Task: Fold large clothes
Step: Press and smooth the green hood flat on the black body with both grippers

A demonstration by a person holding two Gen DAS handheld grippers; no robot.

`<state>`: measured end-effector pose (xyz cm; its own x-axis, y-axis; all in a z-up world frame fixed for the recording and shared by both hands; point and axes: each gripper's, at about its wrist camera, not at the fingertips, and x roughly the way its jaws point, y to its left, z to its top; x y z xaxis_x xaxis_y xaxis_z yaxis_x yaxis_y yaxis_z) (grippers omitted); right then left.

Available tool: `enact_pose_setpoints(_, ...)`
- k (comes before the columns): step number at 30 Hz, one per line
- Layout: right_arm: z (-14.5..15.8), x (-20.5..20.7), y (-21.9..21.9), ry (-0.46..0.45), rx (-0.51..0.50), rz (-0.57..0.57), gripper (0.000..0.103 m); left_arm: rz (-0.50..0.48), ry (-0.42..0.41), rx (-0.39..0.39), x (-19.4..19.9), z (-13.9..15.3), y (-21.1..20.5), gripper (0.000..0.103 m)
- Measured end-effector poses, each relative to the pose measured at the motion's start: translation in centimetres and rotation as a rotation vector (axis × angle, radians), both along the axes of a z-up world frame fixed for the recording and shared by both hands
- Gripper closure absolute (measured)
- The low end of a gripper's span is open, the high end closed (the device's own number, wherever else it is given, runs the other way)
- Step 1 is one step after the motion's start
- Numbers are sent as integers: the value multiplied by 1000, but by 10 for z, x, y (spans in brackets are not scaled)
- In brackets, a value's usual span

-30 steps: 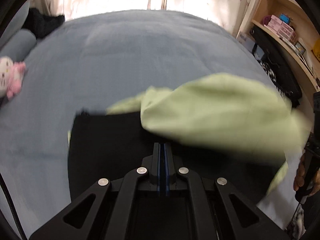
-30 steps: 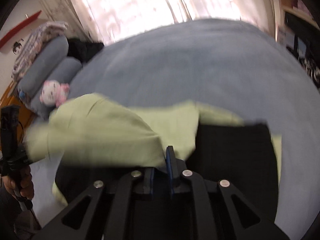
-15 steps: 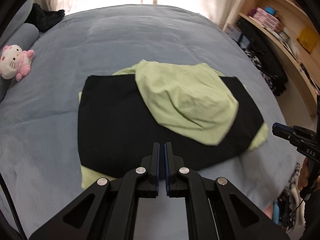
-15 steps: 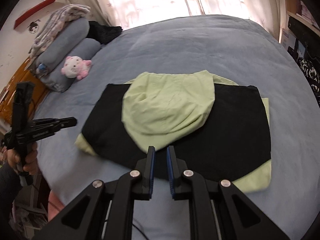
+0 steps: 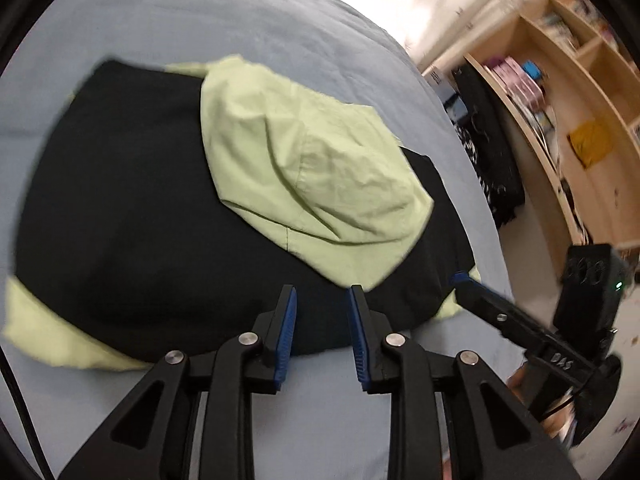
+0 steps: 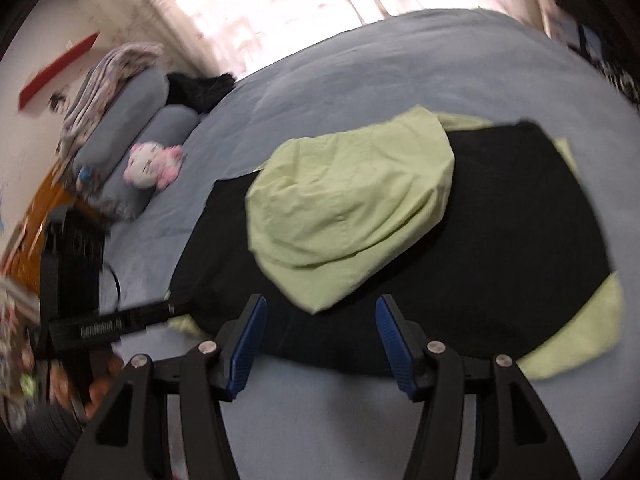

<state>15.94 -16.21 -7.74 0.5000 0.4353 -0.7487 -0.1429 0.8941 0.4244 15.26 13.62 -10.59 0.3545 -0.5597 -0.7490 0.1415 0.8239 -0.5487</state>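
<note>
Clothes [image 5: 152, 208], black with a light green hood [image 5: 320, 168] on top, lie folded on the blue bed [image 5: 200, 12]. Left tool [image 5: 322, 300] and right tool [image 6: 320, 308] have just been opening, with nothing between them.

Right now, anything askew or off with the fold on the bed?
Yes. The green hood lies crumpled and skewed across the black garment, and green corners stick out unevenly from under its near edge. The left gripper and right gripper, jaws just opened, hold nothing. No damage visible.
</note>
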Motion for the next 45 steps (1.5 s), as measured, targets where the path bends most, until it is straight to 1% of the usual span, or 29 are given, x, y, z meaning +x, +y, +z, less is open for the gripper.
enact_pose_setpoints(2, -20, 12, -3, 12, 39, -34, 46, 24, 14, -43, 11, -21, -4, 80)
enact_pose_setpoints(4, -37, 24, -6, 31, 74, -66, 47, 39, 36, -109, 22, -40, -7, 80)
enact_pose_setpoints(5, -46, 29, -7, 37, 100, -78, 55, 45, 41, -139, 26, -46, -9, 80)
enact_pose_setpoints(6, -51, 33, -8, 41, 124, -77, 61, 52, 40, -171, 30, -52, -10, 80)
enact_pose_setpoints(7, -56, 36, -7, 46, 140, -73, 75, 56, 35, -191, 33, -57, -11, 80)
enact_pose_setpoints(8, -60, 39, -6, 48, 153, -68, 85, 64, 30, -216, 37, -62, -13, 80)
enact_pose_setpoints(9, -63, 41, -3, 46, 148, -69, 86, 73, 26, -237, 39, -66, -13, 80)
enact_pose_setpoints(11, -66, 42, -1, 33, 144, -77, 91, 117, 31, -302, 44, -76, -11, 80)
enact_pose_setpoints(12, -67, 42, 0, 33, 156, -80, 91, 157, 46, -335, 46, -80, -9, 86)
enact_pose_setpoints(13, -69, 42, -2, 40, 180, -93, 91, 188, 59, -343, 47, -83, -7, 89)
enact_pose_setpoints(15, -70, 41, -6, 70, 258, -116, 92, 241, 81, -316, 43, -80, -8, 97)
enact_pose_setpoints(17, -67, 32, -12, 89, 365, -141, 93, 279, 78, -272, 33, -70, -12, 99)
enact_pose_setpoints(18, -67, 28, -13, 99, 392, -153, 93, 290, 73, -251, 27, -62, -13, 99)
enact_pose_setpoints(19, -68, 23, -13, 107, 416, -162, 93, 298, 69, -208, 20, -55, -16, 100)
enact_pose_setpoints(20, -72, 18, -11, 121, 420, -175, 93, 298, 69, -163, 15, -50, -20, 100)
enact_pose_setpoints(22, -87, 15, -6, 161, 370, -193, 93, 279, 108, -3, 10, -53, -35, 100)
enact_pose_setpoints(23, -99, 15, -3, 184, 340, -200, 94, 270, 134, 52, 11, -61, -42, 100)
enact_pose_setpoints(24, -105, 15, -1, 186, 331, -203, 95, 269, 146, 71, 12, -69, -45, 100)
enact_pose_setpoints(25, -106, 15, 0, 179, 321, -203, 95, 266, 145, 77, 13, -73, -48, 100)
enact_pose_setpoints(27, -97, 15, 3, 178, 294, -196, 93, 246, 126, 81, 14, -68, -53, 99)
enact_pose_setpoints(28, -90, 15, 5, 177, 269, -187, 90, 229, 113, 90, 14, -64, -56, 99)
enact_pose_setpoints(31, -66, 11, 10, 169, 170, -153, 90, 191, 76, 119, 8, -49, -61, 97)
enact_pose_setpoints(33, -49, 3, 8, 121, 108, -149, 90, 182, 42, 154, 1, -39, -62, 96)
enact_pose_setpoints(34, -37, -1, 8, 82, 71, -147, 90, 184, 24, 162, -2, -34, -60, 96)
enact_pose_setpoints(37, -15, -6, 7, -22, 36, -144, 90, 187, -66, 170, -6, -13, -62, 96)
enact_pose_setpoints(38, -11, -6, 6, -42, 34, -139, 90, 183, -96, 162, -4, -6, -64, 96)
enact_pose_setpoints(40, -5, 5, 11, -87, 36, -124, 90, 159, -143, 130, 4, 0, -53, 96)
enact_pose_setpoints(41, -4, 15, 15, -99, 36, -118, 90, 145, -170, 114, 14, 6, -58, 96)
enact_pose_setpoints(45, -9, 48, 32, -127, 53, -74, 90, 158, -214, 62, 49, 16, -63, 96)
